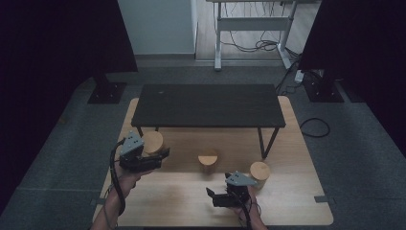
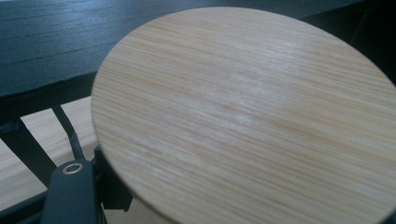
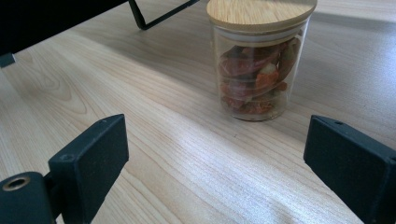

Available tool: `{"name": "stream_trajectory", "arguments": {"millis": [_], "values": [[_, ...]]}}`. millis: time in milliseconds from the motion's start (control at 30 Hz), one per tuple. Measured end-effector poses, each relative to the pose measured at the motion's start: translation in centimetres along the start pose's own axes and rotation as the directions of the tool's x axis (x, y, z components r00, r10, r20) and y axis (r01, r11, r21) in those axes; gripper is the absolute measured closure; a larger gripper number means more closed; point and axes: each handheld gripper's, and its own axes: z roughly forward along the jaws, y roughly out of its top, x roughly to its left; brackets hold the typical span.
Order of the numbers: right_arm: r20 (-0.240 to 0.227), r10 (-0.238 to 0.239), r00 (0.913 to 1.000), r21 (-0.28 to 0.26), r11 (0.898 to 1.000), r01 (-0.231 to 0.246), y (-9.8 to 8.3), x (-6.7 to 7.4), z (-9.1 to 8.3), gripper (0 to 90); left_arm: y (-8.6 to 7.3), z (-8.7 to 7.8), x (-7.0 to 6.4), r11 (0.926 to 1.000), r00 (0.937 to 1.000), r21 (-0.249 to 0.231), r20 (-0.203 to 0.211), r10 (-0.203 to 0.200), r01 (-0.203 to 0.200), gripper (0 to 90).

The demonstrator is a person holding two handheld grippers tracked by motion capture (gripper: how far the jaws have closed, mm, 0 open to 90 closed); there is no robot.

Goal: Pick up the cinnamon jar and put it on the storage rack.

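Overhead, the left gripper (image 1: 160, 155) closes on a wooden-lidded jar (image 1: 153, 142). Ahead of the right gripper (image 1: 214, 195), whose jaws gape wide and empty, a glass jar (image 3: 259, 70) of dried food stands on the desk (image 1: 182, 196)

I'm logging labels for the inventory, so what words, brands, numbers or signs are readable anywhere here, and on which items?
None: no readable text in any view.
Glass jar with a round bamboo lid: no label; reddish dried pieces show through.
Large round bamboo lid at the left gripper: bare wood grain.
Right gripper, black low shelf, light wooden table: no markings visible.
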Motion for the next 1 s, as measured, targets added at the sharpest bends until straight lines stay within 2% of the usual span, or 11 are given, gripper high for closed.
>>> {"name": "stream_trajectory", "arguments": {"millis": [467, 1000], "values": [[0.012, 0.003, 0.9999, -0.022, 1.000, -0.003, -0.3, 0.1, -0.1, 6.2, 1.4, 0.1, -0.2, 0.9998, 0.9997, 0.003, -0.012, 0.022, -0.022, 25.1], [0.018, -0.005, 0.9998, -0.022, 1.000, 0.006, -0.3, 0.3, -0.1, 6.2, 2.7, 0.1, -0.5, 0.9992, 0.9989, -0.002, -0.023, 0.041, -0.041, 25.2]]}}
